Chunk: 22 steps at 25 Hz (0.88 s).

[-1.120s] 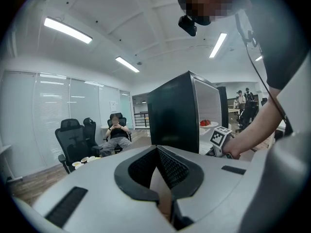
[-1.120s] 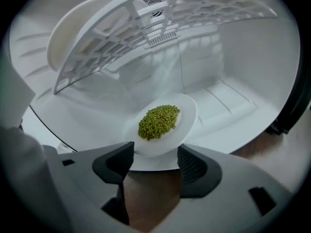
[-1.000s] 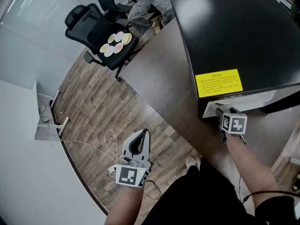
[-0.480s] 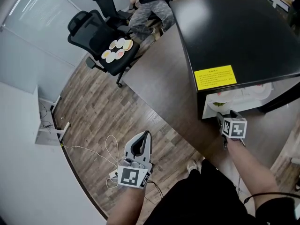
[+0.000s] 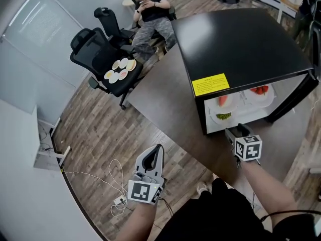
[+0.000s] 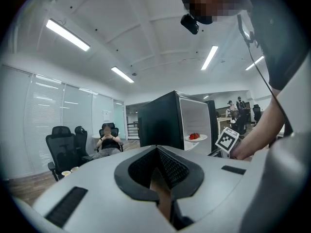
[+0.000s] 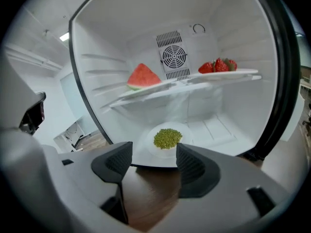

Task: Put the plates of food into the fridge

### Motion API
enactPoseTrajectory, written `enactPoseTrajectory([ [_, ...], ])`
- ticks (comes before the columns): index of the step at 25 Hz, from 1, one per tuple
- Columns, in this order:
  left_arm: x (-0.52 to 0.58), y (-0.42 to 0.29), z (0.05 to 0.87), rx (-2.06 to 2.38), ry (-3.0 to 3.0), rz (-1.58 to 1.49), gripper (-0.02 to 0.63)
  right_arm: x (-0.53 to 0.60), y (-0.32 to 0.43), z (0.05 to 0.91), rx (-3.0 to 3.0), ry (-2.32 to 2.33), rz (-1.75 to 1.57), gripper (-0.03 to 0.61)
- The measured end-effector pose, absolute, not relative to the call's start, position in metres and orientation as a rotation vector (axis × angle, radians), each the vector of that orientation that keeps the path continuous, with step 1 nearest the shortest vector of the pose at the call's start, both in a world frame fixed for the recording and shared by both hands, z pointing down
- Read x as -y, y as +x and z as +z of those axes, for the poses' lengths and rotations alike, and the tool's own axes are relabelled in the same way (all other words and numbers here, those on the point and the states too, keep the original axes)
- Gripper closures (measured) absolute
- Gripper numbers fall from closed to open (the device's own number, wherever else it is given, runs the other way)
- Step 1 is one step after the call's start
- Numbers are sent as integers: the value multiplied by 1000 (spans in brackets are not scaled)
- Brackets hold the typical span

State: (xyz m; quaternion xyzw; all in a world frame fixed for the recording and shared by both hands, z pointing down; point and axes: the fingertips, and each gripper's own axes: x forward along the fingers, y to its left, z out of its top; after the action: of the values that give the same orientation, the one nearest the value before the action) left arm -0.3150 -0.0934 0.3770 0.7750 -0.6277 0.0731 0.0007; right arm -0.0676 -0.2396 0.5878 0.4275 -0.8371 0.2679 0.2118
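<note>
Plates of food (image 5: 120,70) lie in a cluster on the seat of a black office chair (image 5: 90,46), well apart from the fridge (image 5: 241,44), which stands open on the brown counter (image 5: 165,94). Inside the fridge there are three more plates. A watermelon slice (image 7: 144,76) sits on the left of the shelf and strawberries (image 7: 218,65) on its right. A heap of small green food (image 7: 167,138) rests on the fridge floor below. The right tongs (image 7: 154,158) hover just in front of the open fridge, above the counter, with their jaws spread apart and nothing between them. The left tongs (image 6: 156,150) are held low over the wooden floor (image 5: 100,134), away from the fridge, with jaws pressed together and empty. A person (image 5: 150,9) sits beyond the chair.
</note>
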Motion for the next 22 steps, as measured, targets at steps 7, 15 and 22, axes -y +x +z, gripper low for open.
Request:
enactPoseTrajectory([
  [7, 89, -286, 365, 1897, 2521, 148, 609, 214, -52, 523, 2526, 1197, 749, 296],
  [15, 87, -255, 360, 1800, 2595, 64, 609, 184, -19, 440, 2767, 1276, 504, 327],
  [22, 87, -227, 364, 1695, 2625, 6, 609, 153, 10, 401, 2825, 1276, 278, 347],
])
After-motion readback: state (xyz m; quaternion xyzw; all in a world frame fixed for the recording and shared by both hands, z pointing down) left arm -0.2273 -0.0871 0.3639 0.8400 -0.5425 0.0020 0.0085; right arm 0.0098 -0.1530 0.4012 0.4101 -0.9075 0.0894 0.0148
